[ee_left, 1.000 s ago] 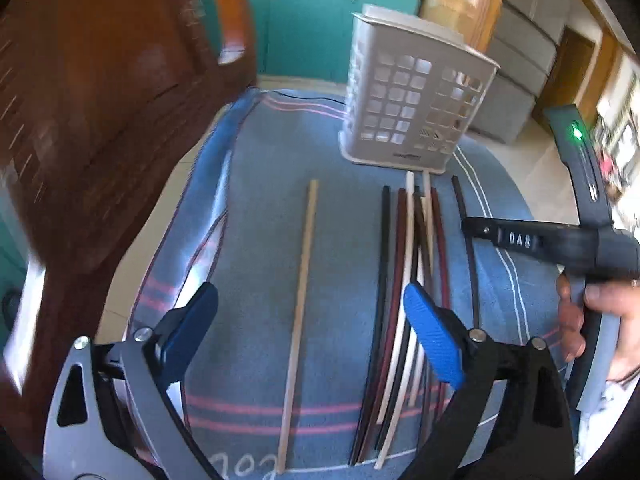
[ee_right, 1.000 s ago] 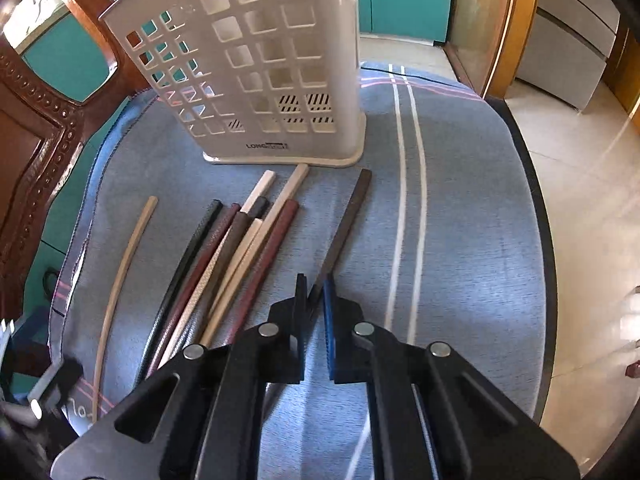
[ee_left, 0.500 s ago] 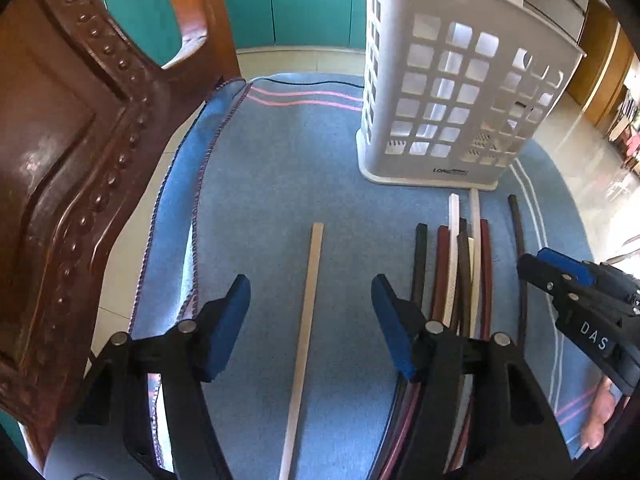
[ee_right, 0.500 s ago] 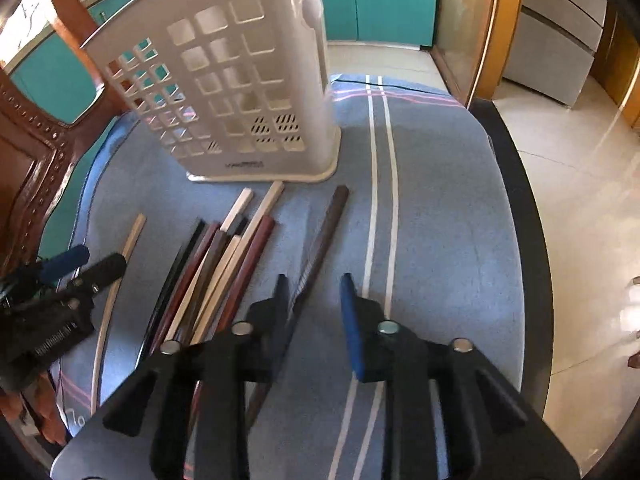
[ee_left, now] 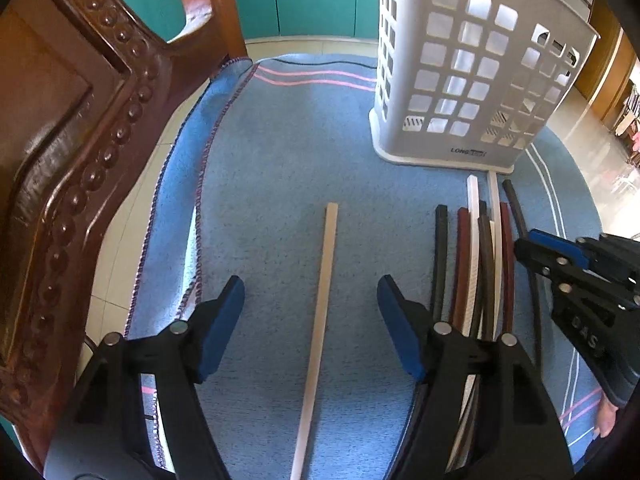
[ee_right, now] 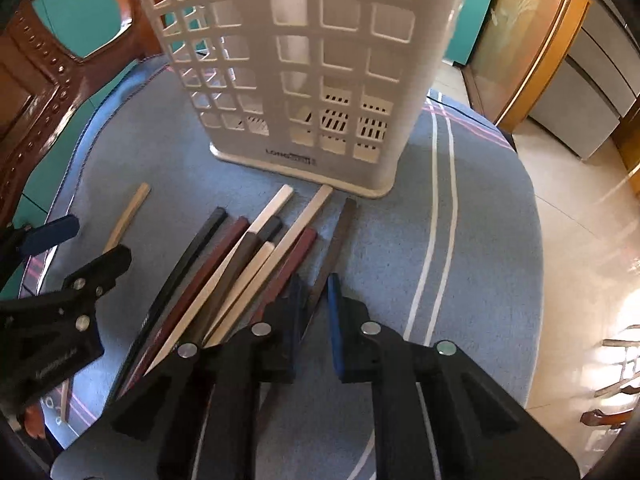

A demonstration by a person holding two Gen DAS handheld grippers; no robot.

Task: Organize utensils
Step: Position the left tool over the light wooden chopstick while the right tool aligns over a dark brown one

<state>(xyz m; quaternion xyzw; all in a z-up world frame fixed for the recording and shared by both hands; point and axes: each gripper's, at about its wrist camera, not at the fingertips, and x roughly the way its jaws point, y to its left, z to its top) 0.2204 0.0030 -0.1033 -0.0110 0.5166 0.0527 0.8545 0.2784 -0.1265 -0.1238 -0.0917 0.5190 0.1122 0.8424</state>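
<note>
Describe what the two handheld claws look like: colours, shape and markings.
Both are black plastic frames with silver rivets at the joints. The left claw carries flat blue pads on its fingers, and so does the right claw. White letters are printed on the right claw's side, readable as "DAS". No cables or sleeves show.

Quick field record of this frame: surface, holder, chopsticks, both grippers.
surface: blue cloth with pink and white stripes
holder: white slotted basket, upright on the cloth; nothing visible in it
lone chopstick: pale chopstick lying apart, left of the pile
pile: dark, red and pale chopsticks side by side below the basket
left gripper: open, straddling the pale chopstick, not gripping
right gripper: open slightly around a dark chopstick at the pile's right edge
</note>
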